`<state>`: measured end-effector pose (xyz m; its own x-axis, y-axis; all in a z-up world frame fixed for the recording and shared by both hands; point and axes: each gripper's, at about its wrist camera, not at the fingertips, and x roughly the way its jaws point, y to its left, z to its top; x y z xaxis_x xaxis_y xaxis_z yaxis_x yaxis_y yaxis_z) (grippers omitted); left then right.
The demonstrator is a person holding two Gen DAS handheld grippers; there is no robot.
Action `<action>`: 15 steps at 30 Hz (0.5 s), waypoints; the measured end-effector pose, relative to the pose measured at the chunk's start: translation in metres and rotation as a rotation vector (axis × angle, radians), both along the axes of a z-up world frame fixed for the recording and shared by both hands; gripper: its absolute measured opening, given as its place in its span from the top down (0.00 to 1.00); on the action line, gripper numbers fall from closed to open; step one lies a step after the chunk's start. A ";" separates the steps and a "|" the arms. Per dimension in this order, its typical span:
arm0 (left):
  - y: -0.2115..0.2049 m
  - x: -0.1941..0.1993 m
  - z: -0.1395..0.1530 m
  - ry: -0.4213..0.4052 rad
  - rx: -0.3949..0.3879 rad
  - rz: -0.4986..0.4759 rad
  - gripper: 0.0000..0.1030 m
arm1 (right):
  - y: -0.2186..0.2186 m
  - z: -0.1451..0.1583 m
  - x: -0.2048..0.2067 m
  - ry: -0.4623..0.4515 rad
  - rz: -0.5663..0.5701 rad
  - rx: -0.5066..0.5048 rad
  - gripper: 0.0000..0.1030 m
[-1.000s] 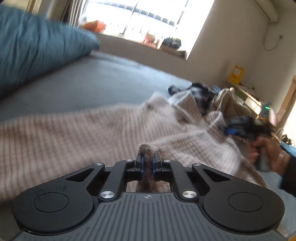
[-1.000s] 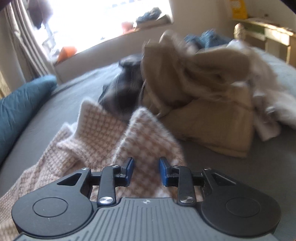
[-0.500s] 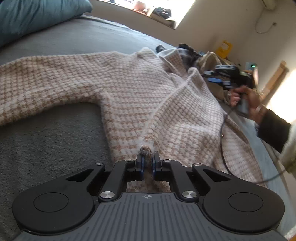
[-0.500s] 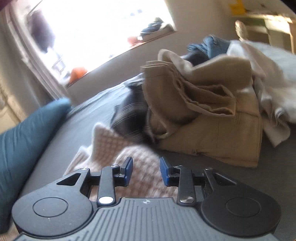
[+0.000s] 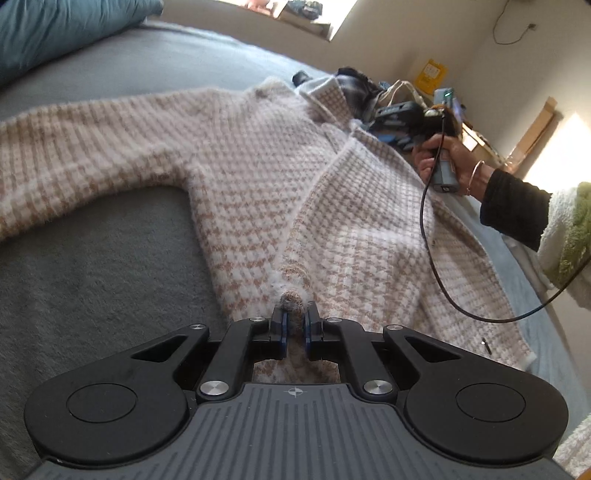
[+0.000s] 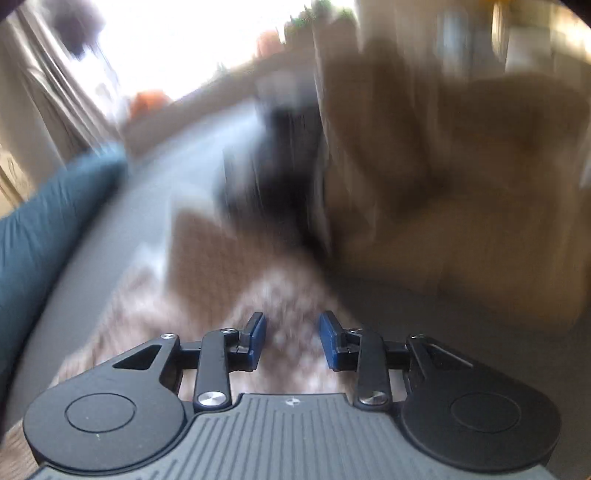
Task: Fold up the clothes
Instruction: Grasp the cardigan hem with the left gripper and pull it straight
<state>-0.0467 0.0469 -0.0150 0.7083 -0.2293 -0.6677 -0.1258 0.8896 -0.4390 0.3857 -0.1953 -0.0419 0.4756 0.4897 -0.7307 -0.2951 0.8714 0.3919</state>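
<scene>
left claw (image 5: 294, 326): pinching a bunched hem fold of the pink-and-tan knit sweater (image 5: 258, 177), pads pressing the fabric from both sides. sweater lying spread on the grey bed (image 5: 96, 266), one sleeve stretching out to the left, collar end pointing toward the far clothes pile (image 5: 356, 86). right claw (image 6: 292, 339): jaws standing partly apart, nothing pressed btwn the pads; hovering over the sweater's collar end, view heavily blurred. right hand (image 5: 441, 158) gripping the claw handle near the sweater's right edge, black cable (image 5: 428, 229) trailing across the knit. tan garment (image 6: 461, 192) & dark garment (image 6: 280, 155) sitting just beyond the collar. teal pillow (image 5: 62, 26) resting at far left of bed.
</scene>
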 end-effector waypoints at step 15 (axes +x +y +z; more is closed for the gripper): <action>0.001 0.019 -0.018 0.084 -0.146 0.019 0.59 | -0.119 0.053 -0.131 -0.312 0.149 -0.152 0.55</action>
<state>-0.0282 0.0479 -0.0330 0.6567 -0.3151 -0.6852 -0.1840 0.8142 -0.5507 0.2552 -0.3144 0.0108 0.6188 0.4674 -0.6314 -0.5078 0.8512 0.1325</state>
